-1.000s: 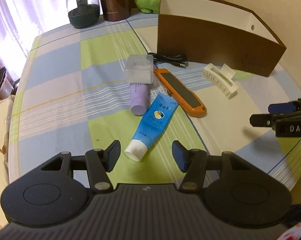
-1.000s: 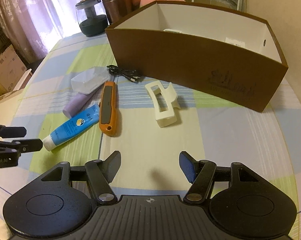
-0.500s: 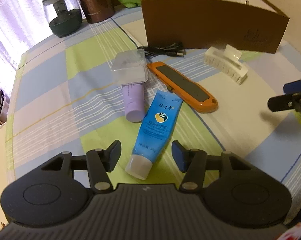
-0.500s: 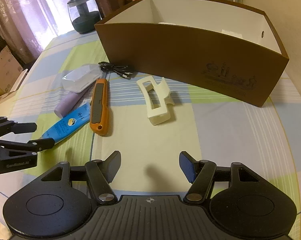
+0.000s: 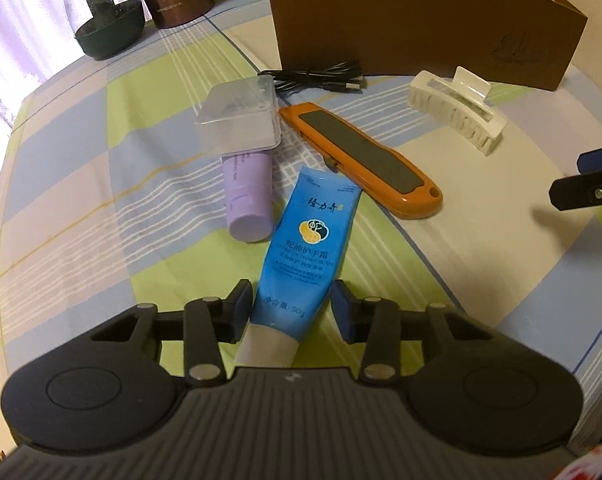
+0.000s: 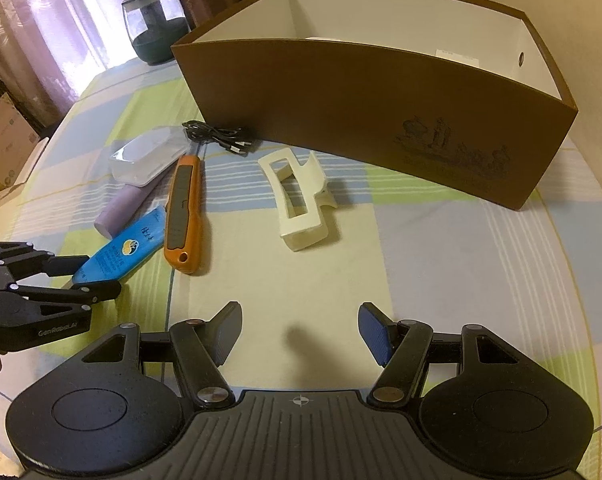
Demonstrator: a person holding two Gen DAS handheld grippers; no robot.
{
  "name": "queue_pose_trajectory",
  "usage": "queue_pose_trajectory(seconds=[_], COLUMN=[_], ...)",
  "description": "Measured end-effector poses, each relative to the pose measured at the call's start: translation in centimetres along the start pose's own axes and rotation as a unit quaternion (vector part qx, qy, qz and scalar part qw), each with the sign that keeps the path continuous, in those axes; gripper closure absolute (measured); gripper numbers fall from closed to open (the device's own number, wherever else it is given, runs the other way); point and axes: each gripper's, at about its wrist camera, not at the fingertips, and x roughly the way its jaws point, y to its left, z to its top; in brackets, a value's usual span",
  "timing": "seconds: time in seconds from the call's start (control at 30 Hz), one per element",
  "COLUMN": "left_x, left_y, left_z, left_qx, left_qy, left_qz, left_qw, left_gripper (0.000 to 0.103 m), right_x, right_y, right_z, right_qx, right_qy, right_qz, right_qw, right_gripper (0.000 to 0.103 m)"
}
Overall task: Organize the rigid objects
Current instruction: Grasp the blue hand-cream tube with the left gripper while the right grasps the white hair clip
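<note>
We have our left gripper point(image 5: 291, 312) with jaws spread around the cap end of the blue plastic hand-cream tube point(image 5: 307, 250), which lies flat on the checked desk point(image 5: 81, 208) between a lilac cylindrical bottle point(image 5: 247, 196) and an orange utility knife point(image 5: 361, 160). Our right gripper point(image 6: 299, 332) hovers with jaws spread, holding nothing. If we close this near the tapered white cap, the soft tube may squirt out or droop before reaching the brown cardboard box point(image 6: 381, 96).

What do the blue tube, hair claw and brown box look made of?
Blue tube: soft glossy plastic by its sheen and flat crimped end, white cap. Hair claw: rigid cream plastic, smooth, moulded teeth. Brown box: probably coated cardboard, with thin walls, matte brown outside, white inside.
</note>
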Motion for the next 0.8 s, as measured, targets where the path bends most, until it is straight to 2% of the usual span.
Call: queue_pose_trajectory(seconds=[0.17,0.27,0.57,0.8], left_x=[-0.8,-1.0,-0.3,-0.2], left_y=[-0.6,-1.1,-1.8,-1.7], left_z=[-0.6,-1.0,0.1,0.3], left_qx=[-0.024,-0.035,0.003,0.002], left_qy=[0.013,0.024,0.014,0.011], left_qz=[-0.017,-0.023,-0.007,-0.005], left_qw=[0.9995,0.9988,0.9999,0.9999], left_gripper=[0.073,0.074,0.066,0.069], right_x=[0.1,0.2,0.2,-0.1], right_y=[0.0,0.0,0.3,0.0], right_z=[0.1,0.0,-0.3,-0.7], right_qx=[-0.001,-0.001,-0.008,-0.003], right_qy=[0.002,0.003,0.006,0.005], right_qz=[0.002,0.002,0.006,0.005], right_qw=[1.000,1.000,1.000,1.000], right_gripper=[0.042,0.041,0.041,0.041])
